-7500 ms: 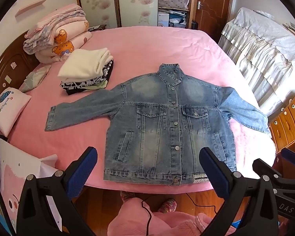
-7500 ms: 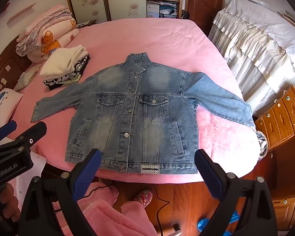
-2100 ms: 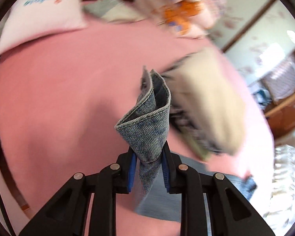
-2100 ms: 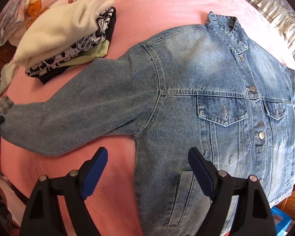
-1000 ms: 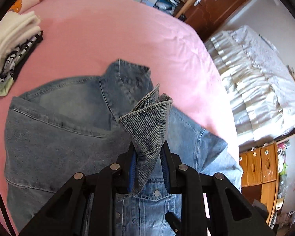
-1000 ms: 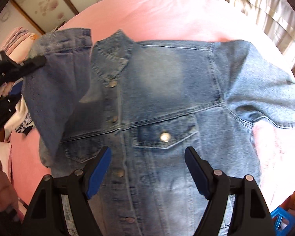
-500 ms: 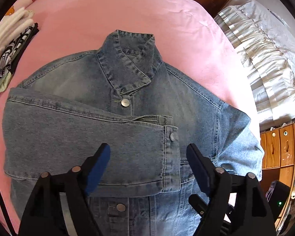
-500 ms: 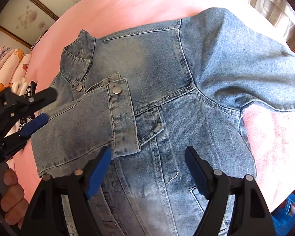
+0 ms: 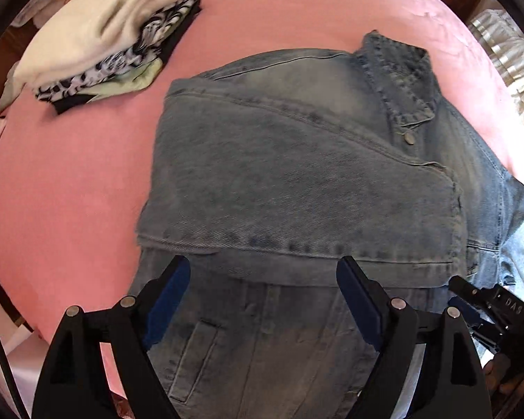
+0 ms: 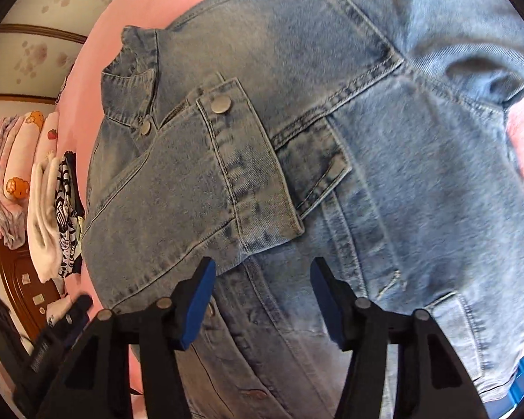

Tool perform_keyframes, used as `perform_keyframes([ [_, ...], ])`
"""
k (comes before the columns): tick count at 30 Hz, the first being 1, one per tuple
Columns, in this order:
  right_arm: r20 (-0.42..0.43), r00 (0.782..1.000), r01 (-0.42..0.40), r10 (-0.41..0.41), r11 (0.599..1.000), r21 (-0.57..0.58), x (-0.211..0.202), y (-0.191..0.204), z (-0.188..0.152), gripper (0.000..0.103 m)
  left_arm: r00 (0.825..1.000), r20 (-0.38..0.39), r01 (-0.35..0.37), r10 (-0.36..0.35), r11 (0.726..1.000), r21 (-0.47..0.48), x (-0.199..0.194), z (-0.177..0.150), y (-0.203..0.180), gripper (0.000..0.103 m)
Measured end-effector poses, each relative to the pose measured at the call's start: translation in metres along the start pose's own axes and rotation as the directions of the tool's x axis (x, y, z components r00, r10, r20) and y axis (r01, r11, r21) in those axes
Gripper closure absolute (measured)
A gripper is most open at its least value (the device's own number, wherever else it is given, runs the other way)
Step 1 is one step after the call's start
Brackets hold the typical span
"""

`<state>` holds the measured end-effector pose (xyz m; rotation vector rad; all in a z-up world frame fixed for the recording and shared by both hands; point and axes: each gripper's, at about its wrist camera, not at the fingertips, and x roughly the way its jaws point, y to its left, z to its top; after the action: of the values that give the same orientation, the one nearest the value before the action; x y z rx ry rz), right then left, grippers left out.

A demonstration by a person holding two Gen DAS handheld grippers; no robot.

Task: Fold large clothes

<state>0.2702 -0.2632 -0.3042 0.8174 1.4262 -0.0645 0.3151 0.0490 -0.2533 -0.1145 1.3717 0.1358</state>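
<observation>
A blue denim jacket [image 9: 297,174] lies face up on the pink bed [image 9: 70,174]. One sleeve is folded across its chest, and the buttoned cuff [image 10: 248,160] rests by the chest pocket. My left gripper [image 9: 262,272] hovers open over the jacket's lower front, just below the folded sleeve, with nothing held. My right gripper [image 10: 262,269] is low over the jacket [image 10: 384,139], just below the cuff. Its jaws are closing with the button placket lying between them, and the pads do not press on the cloth.
A stack of folded clothes [image 9: 104,35] sits on the bed beyond the jacket's shoulder. Folded quilts [image 10: 14,174] and a wooden headboard [image 10: 24,279] lie further off. Wardrobe doors [image 10: 35,17] stand behind the bed.
My left gripper let go of the sleeve cuff, which now lies across the chest, then opened and slid back along the sleeve. My right gripper sank toward the jacket and its jaws narrowed.
</observation>
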Motion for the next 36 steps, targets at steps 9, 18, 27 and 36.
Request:
perform_keyframes([
  [9, 0.003, 1.0, -0.029, 0.029, 0.988, 0.15, 0.021, -0.002, 0.013, 0.06, 0.994, -0.045, -0.108, 0.104, 0.99, -0.086, 0.026, -0.027, 0.078, 0.018],
  [18, 0.058, 0.998, 0.029, -0.04, 0.985, 0.172, 0.01, 0.011, 0.007, 0.083, 0.99, -0.043, -0.139, 0.135, 0.985, -0.106, 0.057, -0.027, 0.118, 0.018],
  [27, 0.25, 0.967, 0.037, -0.035, 0.999, -0.003, -0.031, 0.056, 0.017, 0.089, 0.987, -0.026, -0.158, 0.156, 0.979, -0.131, 0.068, -0.011, 0.144, 0.019],
  [36, 0.308, 0.95, 0.061, -0.056, 0.998, -0.006, -0.058, 0.046, 0.013, 0.089, 0.994, -0.023, -0.107, 0.105, 0.986, -0.125, 0.071, 0.01, 0.134, 0.075],
])
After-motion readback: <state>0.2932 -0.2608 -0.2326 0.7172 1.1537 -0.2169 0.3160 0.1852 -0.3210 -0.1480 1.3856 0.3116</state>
